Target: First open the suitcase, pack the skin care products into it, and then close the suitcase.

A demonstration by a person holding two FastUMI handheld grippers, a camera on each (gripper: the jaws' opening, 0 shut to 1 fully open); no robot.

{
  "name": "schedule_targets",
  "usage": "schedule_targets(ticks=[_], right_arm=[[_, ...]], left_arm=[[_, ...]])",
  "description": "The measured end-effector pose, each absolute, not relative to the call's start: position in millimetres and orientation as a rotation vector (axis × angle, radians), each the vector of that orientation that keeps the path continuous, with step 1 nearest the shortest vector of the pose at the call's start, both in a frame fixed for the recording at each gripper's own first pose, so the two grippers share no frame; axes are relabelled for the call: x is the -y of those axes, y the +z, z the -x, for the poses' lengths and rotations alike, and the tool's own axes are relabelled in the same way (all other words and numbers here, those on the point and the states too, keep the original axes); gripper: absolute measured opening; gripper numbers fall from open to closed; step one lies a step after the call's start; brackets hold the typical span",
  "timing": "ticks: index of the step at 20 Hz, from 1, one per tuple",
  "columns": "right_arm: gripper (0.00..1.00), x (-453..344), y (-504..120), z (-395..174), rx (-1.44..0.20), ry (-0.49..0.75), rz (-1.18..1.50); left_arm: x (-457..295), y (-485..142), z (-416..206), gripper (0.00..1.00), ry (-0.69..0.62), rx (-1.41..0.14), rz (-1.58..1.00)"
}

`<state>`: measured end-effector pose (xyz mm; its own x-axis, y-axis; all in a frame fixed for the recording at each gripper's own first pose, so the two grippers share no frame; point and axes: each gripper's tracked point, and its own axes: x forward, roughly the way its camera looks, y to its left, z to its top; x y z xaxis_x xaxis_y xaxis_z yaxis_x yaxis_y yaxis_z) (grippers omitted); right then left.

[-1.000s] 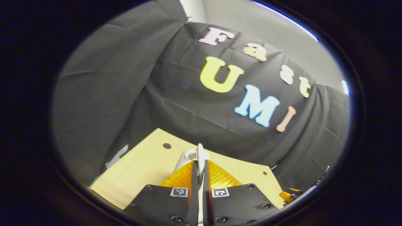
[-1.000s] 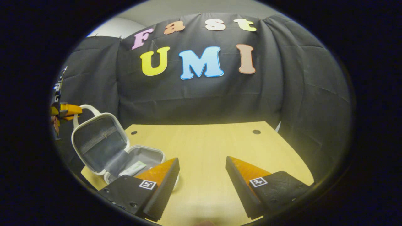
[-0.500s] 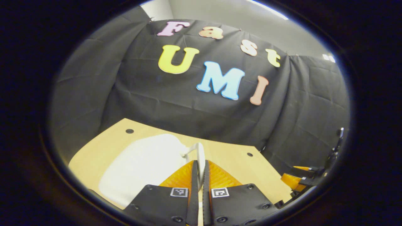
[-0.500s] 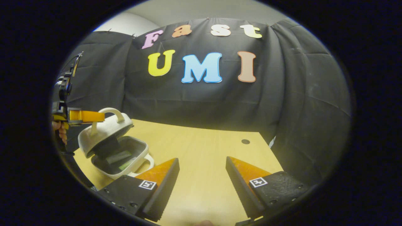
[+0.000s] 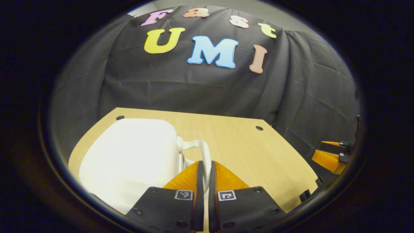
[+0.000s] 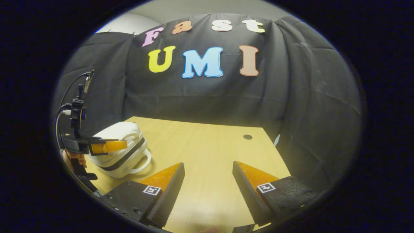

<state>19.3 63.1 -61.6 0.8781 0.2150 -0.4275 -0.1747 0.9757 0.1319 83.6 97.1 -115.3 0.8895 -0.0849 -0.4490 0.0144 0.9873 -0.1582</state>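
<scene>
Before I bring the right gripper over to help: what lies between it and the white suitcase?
Only bare wooden table, in the right gripper view. The right gripper hangs open; the suitcase sits toward its left.

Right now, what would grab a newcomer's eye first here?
The white suitcase on the wooden table's left side, its lid down. The left tool is pinched on the suitcase's handle. The right tool hangs open over bare tabletop.
</scene>
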Motion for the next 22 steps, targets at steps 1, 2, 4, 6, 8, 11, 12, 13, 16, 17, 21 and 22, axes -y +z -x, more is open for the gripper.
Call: schedule_targets(ticks=[1, 2, 4, 6, 8, 11, 12, 13, 16, 17, 21, 22], right_arm=[[0.91, -64, -62, -20, -0.456, 0.196, -0.089], [0.92, -64, -63, -20, -0.462, 0.187, -0.085], [0.91, -66, -62, -18, -0.467, 0.179, -0.081], [0.91, -68, -59, -15, -0.465, 0.175, -0.071], [0.91, -67, -56, -14, -0.462, 0.159, -0.057], [0.91, -73, -47, -13, -0.448, 0.142, -0.052], [0.91, -72, -44, -15, -0.442, 0.129, -0.045], [0.92, -71, -39, -14, -0.430, 0.115, -0.044], [0.94, -78, -21, -9, -0.388, 0.095, -0.062], [0.94, -79, -16, -8, -0.372, 0.087, -0.064], [0.94, -78, 6, -2, -0.293, 0.058, -0.107], [0.95, -73, 12, -2, -0.270, 0.046, -0.111]], left_arm=[[-97, -119, -85, 0.13, -0.054, -0.475, 0.147], [-96, -126, -85, 0.13, -0.056, -0.485, 0.141], [-94, -134, -87, 0.13, -0.067, -0.500, 0.122], [-89, -139, -87, 0.20, -0.093, -0.511, 0.115], [-84, -138, -86, 0.24, -0.118, -0.503, 0.134], [-89, -111, -87, 0.30, -0.118, -0.425, 0.175], [-89, -99, -85, 0.32, -0.124, -0.395, 0.187], [-91, -89, -82, 0.47, -0.112, -0.376, 0.187], [-105, -46, -78, 0.84, -0.073, -0.283, 0.167], [-113, -31, -77, 0.85, -0.046, -0.246, 0.146], [-129, 20, -63, 0.96, 0.048, -0.108, 0.038], [-124, 31, -59, 0.96, 0.044, -0.076, 0.033]])
